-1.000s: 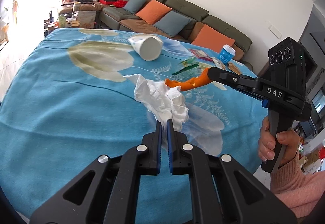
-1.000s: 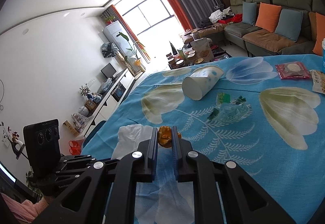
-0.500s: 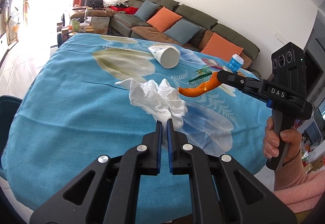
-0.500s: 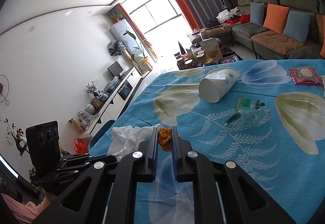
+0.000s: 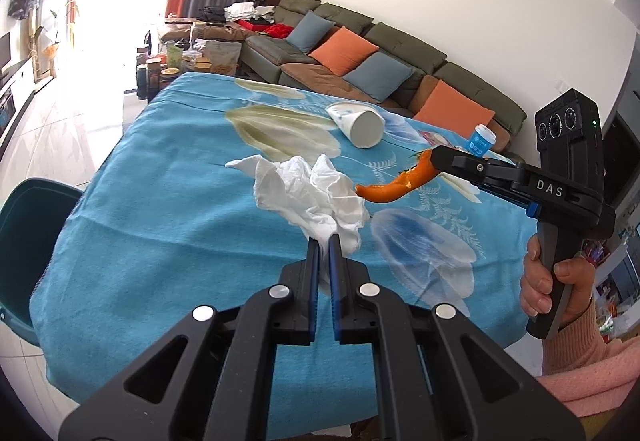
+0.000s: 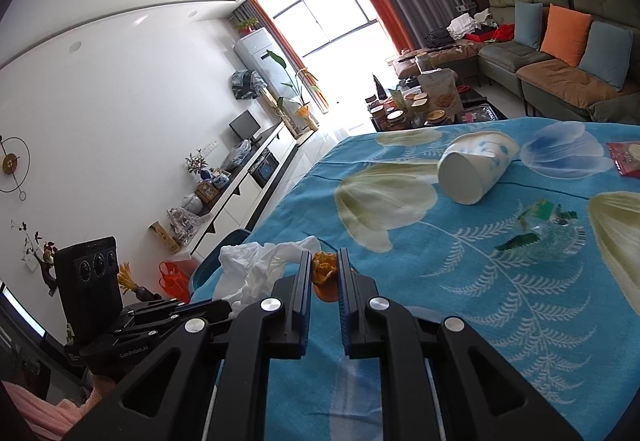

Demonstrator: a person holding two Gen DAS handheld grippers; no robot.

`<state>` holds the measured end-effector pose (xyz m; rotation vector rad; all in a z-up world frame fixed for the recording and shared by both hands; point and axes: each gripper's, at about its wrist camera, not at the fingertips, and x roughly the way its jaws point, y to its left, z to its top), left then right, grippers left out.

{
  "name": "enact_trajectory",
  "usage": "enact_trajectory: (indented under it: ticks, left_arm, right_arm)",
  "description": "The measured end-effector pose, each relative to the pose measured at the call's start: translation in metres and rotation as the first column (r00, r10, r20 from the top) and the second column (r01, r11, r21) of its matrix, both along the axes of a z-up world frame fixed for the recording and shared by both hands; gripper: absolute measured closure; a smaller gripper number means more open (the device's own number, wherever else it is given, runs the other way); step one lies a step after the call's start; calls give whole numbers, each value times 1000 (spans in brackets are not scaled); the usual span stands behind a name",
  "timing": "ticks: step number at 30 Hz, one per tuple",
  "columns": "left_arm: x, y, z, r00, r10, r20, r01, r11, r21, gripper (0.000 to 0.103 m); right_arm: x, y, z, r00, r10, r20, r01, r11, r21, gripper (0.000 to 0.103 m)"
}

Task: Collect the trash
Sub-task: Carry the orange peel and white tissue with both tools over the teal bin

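Tissue [image 5: 312, 197] and peel [image 5: 394, 183] now lifted, binward.

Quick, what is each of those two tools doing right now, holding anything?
Left tool: closed, holding the crumpled white tissue.
Right tool: closed, holding the orange peel.

Paper cup [image 5: 362, 125] on its side on tablecloth [image 5: 168, 209], toward far edge. Plastic wrapper [image 6: 548, 231] nearer, right of cup. Bin [image 5: 28, 237] on floor beside left edge. Sofa [image 5: 372, 53] behind far edge.
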<state>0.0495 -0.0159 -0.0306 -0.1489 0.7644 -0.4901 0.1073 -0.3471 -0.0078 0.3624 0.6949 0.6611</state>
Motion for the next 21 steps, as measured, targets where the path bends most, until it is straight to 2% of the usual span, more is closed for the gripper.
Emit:
enact_trajectory:
  ticks: [21]
  left_arm:
    - [-9,55,5,992,124,19,-124,992,-1,98]
  right_arm:
    - [18,62,6,992,127,-3,-127,992,-6,92]
